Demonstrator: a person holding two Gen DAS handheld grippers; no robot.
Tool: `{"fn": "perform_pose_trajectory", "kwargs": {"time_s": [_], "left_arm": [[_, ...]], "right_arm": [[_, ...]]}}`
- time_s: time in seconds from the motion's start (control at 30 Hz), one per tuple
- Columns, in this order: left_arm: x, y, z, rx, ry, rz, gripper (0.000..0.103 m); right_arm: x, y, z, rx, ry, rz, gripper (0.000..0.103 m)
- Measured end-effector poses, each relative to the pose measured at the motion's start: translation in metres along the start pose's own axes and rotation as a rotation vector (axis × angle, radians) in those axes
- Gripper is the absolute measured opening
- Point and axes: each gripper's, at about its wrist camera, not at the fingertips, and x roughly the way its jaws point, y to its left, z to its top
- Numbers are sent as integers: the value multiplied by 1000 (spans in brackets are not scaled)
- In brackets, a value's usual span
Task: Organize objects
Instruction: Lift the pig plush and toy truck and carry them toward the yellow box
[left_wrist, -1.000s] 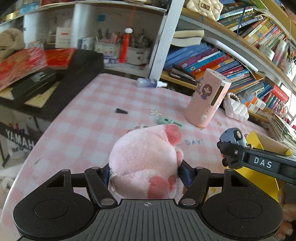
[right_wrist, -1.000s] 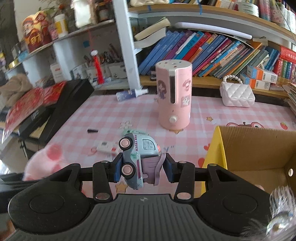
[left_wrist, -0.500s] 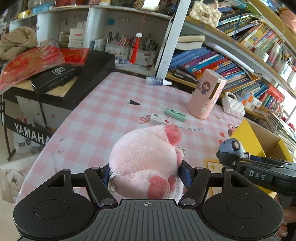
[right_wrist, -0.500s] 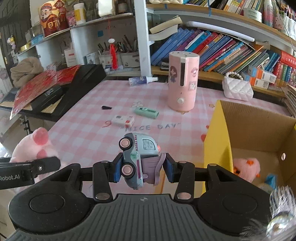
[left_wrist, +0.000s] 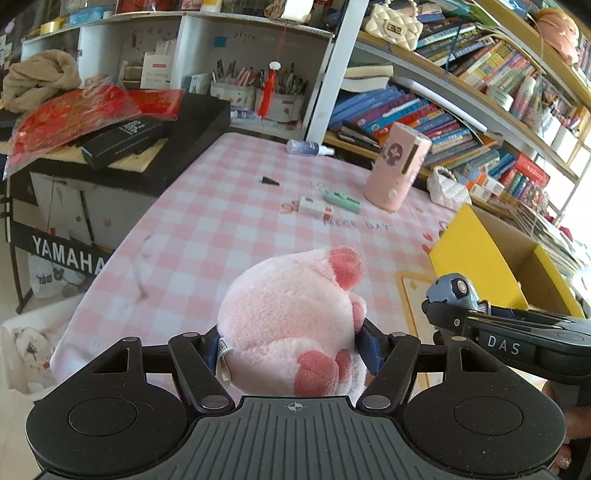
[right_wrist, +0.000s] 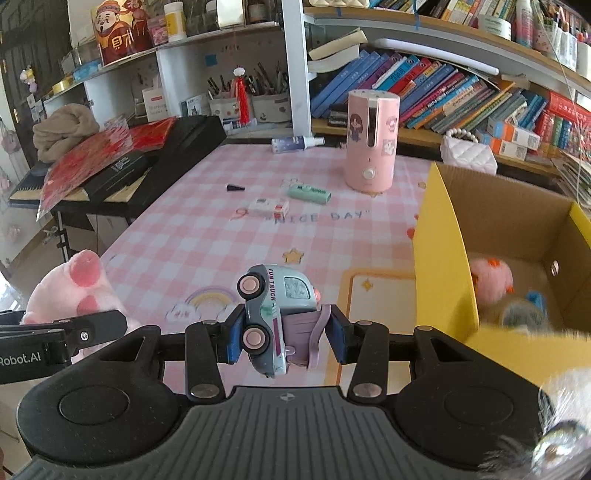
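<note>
Pinching pink plush pig (left_wrist: 295, 325) in left claw (left_wrist: 293, 345), held above desk (left_wrist: 221, 229) left of yellow box (right_wrist: 443, 266). Right claw (right_wrist: 284, 338) clamps toy truck (right_wrist: 275, 314), tilted, just left of box wall.

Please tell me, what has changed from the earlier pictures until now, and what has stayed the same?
Both grippers rose and drew back from the shelves, so more of the checked table and the yellow box came into view. Nothing was released or newly grasped: the left gripper stays shut on the pink plush toy, the right gripper on the toy truck. The pink humidifier did not move.
</note>
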Motion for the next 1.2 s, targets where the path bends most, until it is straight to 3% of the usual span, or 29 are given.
{"fn": "perform_pose_trajectory", "kwargs": {"time_s": [0.63,1.2], "left_arm": [[-51,0,-58,77,66,-55,68],[-49,-50,-77,233,125,-210,68]], "right_arm": [[-65,20,-80,86,29,-40,42],[-114,-15,-126,246,17,-196,42]]}}
